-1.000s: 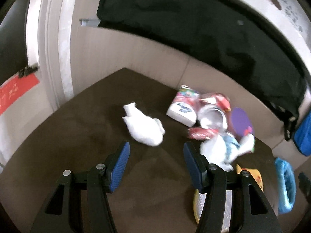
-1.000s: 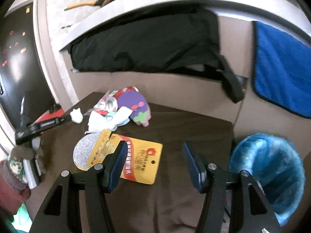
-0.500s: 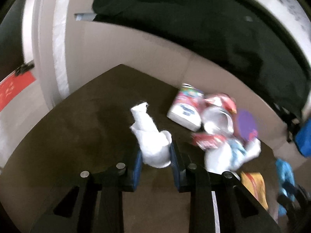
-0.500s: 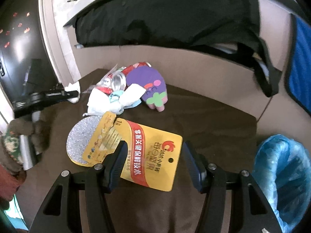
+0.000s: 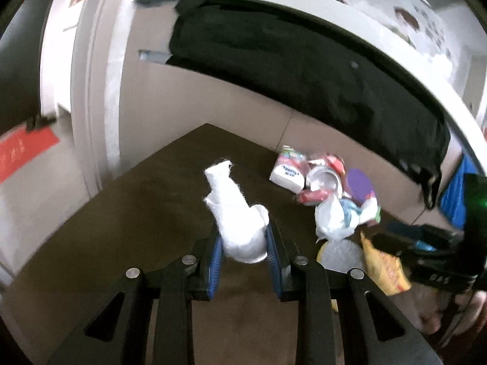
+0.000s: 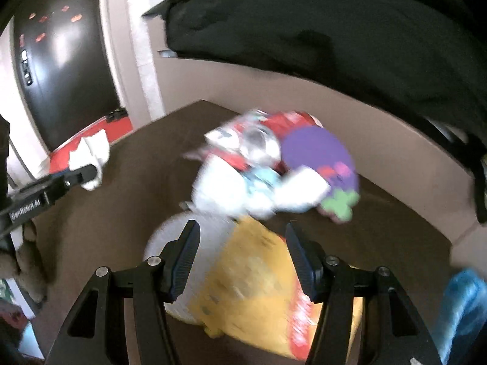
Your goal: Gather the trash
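Observation:
My left gripper (image 5: 243,243) is shut on a crumpled white tissue (image 5: 236,213) and holds it above the dark brown table (image 5: 121,228). The tissue also shows in the right wrist view (image 6: 91,158), in the left gripper's tip. My right gripper (image 6: 242,243) is open, its fingers on either side of a yellow packet (image 6: 258,292) that lies partly over a silver disc (image 6: 170,243). Behind lies a pile of trash: a white wrapper (image 6: 243,188), a purple lid (image 6: 319,155), a crushed can (image 5: 322,179), a small carton (image 5: 287,173).
A blue-lined trash bin (image 6: 462,307) stands at the table's right edge. A black cloth (image 5: 304,70) hangs on the wall behind the table. The right gripper (image 5: 426,258) shows at the right of the left wrist view.
My left gripper closed on the white tissue and lifted it. My right gripper moved forward and down over the yellow packet, still open.

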{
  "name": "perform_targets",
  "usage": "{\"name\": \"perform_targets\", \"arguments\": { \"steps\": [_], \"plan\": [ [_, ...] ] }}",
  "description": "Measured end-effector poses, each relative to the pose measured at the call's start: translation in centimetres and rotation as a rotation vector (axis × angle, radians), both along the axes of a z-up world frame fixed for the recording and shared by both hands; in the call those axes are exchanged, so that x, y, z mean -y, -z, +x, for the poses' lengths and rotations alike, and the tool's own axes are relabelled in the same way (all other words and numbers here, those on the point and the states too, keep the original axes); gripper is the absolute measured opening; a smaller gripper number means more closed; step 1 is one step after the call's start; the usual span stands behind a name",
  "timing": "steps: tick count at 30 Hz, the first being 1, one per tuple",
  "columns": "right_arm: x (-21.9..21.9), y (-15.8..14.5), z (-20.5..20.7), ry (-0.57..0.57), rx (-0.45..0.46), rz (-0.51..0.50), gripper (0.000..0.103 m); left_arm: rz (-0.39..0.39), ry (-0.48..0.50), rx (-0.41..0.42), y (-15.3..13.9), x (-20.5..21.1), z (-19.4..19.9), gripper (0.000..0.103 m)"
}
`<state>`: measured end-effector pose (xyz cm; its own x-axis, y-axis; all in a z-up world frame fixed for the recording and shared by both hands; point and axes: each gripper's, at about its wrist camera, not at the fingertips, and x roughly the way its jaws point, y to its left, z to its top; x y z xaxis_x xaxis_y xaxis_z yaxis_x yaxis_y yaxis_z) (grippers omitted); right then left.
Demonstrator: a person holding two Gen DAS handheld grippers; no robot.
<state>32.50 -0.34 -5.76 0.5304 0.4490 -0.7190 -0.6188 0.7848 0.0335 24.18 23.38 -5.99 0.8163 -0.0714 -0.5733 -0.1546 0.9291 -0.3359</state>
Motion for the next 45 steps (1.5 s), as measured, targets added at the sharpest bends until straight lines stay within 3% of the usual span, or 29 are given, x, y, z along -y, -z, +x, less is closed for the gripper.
{"name": "perform_targets", "arguments": {
  "steps": [3,6,9,12,17,20,23,25,27,29,30,33,38,45],
  "plan": [
    [-1.7,0.1,0.9,-0.038,-0.008,-0.022,0.056,-0.037,0.006,0.019,0.7,-0.3,0.3,0.028],
    [-0.9,0.8,2.5,0.0,-0.008,-0.087,0.054,-0.055,0.028,0.018,1.4,-0.3,0.5,0.028],
    [1.7,2.0,4.6,0.091,-0.053,-0.122,0.031,-0.08,0.042,0.013,1.7,-0.4,0.7,0.028],
    [4.7,3.3,6.7,0.171,-0.14,-0.091,0.027,-0.082,0.058,0.025,1.6,-0.2,0.6,0.028],
    [7.7,4.7,7.1,0.193,-0.222,-0.024,0.029,-0.088,0.068,0.023,1.7,-0.1,0.6,0.028],
    [8.3,4.7,4.9,0.153,-0.24,-0.024,0.03,-0.096,0.066,0.018,1.8,-0.2,0.7,0.028],
    [9.0,4.6,1.7,0.115,-0.249,-0.022,0.041,-0.099,0.069,0.018,1.8,-0.2,0.7,0.028],
    [9.3,4.3,0.1,0.113,-0.22,-0.044,0.041,-0.1,0.068,0.023,1.8,-0.2,0.6,0.028],
    [9.7,3.3,-2.2,0.107,-0.126,-0.089,0.042,-0.1,0.065,0.027,1.8,-0.3,0.6,0.028],
    [10.0,2.0,-4.6,0.08,-0.052,-0.12,0.05,-0.099,0.062,0.029,1.8,-0.3,0.6,0.028],
    [10.1,1.6,-5.4,0.072,-0.035,-0.133,0.057,-0.096,0.062,0.029,1.8,-0.2,0.6,0.028],
    [10.9,0.9,-8.1,0.061,-0.013,-0.15,0.058,-0.08,0.06,0.029,1.7,0.0,0.6,0.028],
    [12.2,2.3,-9.8,0.028,-0.234,-0.039,0.059,-0.012,0.096,0.009,1.0,1.7,0.2,0.028],
    [11.8,4.2,-10.3,0.037,-0.338,0.005,0.059,-0.02,0.179,-0.01,0.0,4.3,-1.8,0.028]
  ]
}}
